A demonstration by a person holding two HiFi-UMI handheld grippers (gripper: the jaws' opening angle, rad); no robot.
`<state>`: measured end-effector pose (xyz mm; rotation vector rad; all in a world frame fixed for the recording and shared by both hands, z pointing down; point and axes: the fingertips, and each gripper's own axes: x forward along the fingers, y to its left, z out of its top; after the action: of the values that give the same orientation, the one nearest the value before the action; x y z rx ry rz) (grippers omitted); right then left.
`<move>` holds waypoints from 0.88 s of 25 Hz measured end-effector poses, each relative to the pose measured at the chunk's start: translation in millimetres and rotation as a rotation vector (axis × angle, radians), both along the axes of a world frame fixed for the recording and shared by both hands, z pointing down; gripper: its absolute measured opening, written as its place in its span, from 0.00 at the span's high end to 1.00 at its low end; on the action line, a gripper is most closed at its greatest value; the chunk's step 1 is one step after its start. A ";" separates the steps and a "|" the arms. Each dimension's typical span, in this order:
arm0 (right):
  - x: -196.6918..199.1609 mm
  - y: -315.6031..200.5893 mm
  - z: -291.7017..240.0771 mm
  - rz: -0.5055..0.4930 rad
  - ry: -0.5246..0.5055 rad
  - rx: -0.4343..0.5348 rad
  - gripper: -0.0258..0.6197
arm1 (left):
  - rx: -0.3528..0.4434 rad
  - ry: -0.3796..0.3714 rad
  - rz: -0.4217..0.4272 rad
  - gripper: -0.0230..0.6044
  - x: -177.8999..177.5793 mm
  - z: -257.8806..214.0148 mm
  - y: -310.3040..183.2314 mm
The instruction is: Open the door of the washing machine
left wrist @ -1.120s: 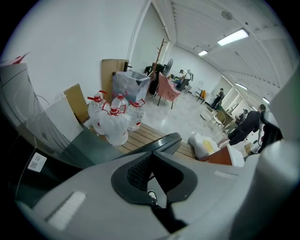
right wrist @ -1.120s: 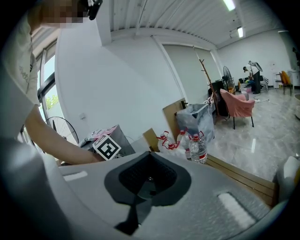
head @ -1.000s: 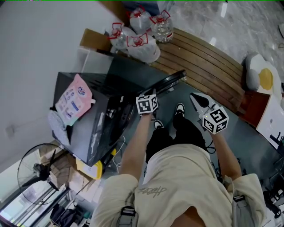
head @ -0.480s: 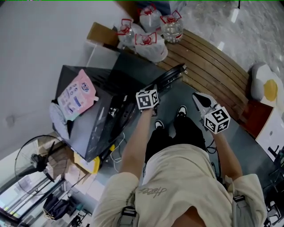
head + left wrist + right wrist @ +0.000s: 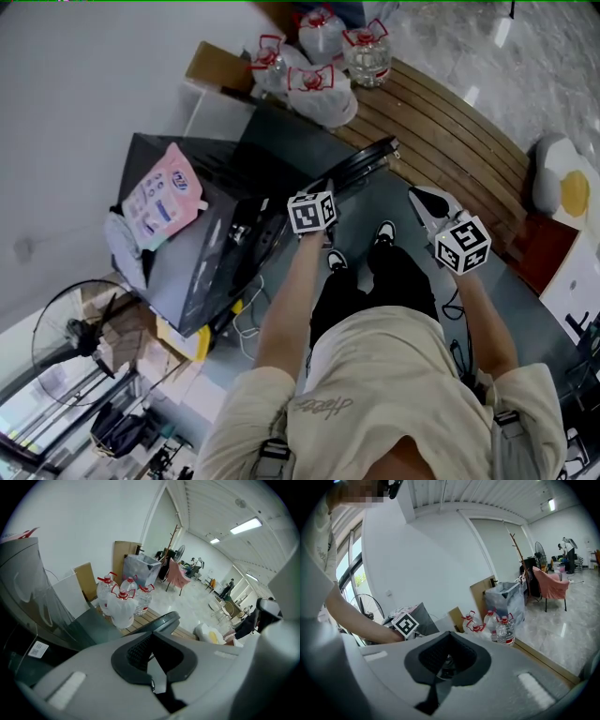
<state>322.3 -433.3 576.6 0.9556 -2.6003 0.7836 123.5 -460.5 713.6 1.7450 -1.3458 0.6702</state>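
Note:
A dark grey washing machine (image 5: pixel 202 253) stands at the left of the head view. Its round door (image 5: pixel 361 161) is swung out, edge-on toward the wooden bench. My left gripper (image 5: pixel 325 187) is shut, its tips right at the door's lower rim, and I cannot tell if they touch it. In the left gripper view the shut jaws (image 5: pixel 151 637) hold nothing that I can see, and the door's curved rim (image 5: pixel 161 621) shows just past them. My right gripper (image 5: pixel 419 199) hangs shut and empty to the right, over the grey floor. Its own view shows the jaws (image 5: pixel 449 635) together.
Several big water bottles (image 5: pixel 323 56) stand on a curved wooden bench (image 5: pixel 441 141) behind the door. A pink pouch (image 5: pixel 159 192) lies on the machine's top. A floor fan (image 5: pixel 70 342) is at the lower left, an egg-shaped cushion (image 5: pixel 562 187) at the right. My feet (image 5: pixel 380 234) are by the door.
Both grippers have drifted slightly and stay shut. The door stands swung out as before; most of the shift in the picture is the head camera moving.

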 end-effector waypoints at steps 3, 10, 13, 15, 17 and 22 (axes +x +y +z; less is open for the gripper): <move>2.2 2.2 -2.5 0.008 0.004 0.008 0.96 | 0.001 0.002 0.000 0.93 -0.7 2.5 1.3; 8.2 28.4 -0.9 0.010 0.017 -0.022 0.96 | 0.046 -0.001 0.021 0.93 -8.4 -21.1 9.4; 2.2 39.9 -0.2 -0.009 0.028 -0.029 0.96 | 0.086 -0.003 0.024 0.93 -14.7 -41.7 19.4; -8.4 45.4 -3.5 -0.030 0.032 -0.022 0.96 | 0.108 0.009 0.018 0.93 -20.9 -54.7 30.0; -23.2 49.8 -9.8 -0.054 0.035 -0.004 0.96 | 0.132 0.022 0.011 0.93 -28.6 -69.1 42.7; -67.3 58.2 -33.0 -0.091 0.021 0.042 0.96 | 0.204 0.034 -0.012 0.93 -56.1 -108.5 79.0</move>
<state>255.0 -375.1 543.6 0.8457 -2.6312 0.6945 67.4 -381.5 605.1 1.8982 -1.4416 0.5080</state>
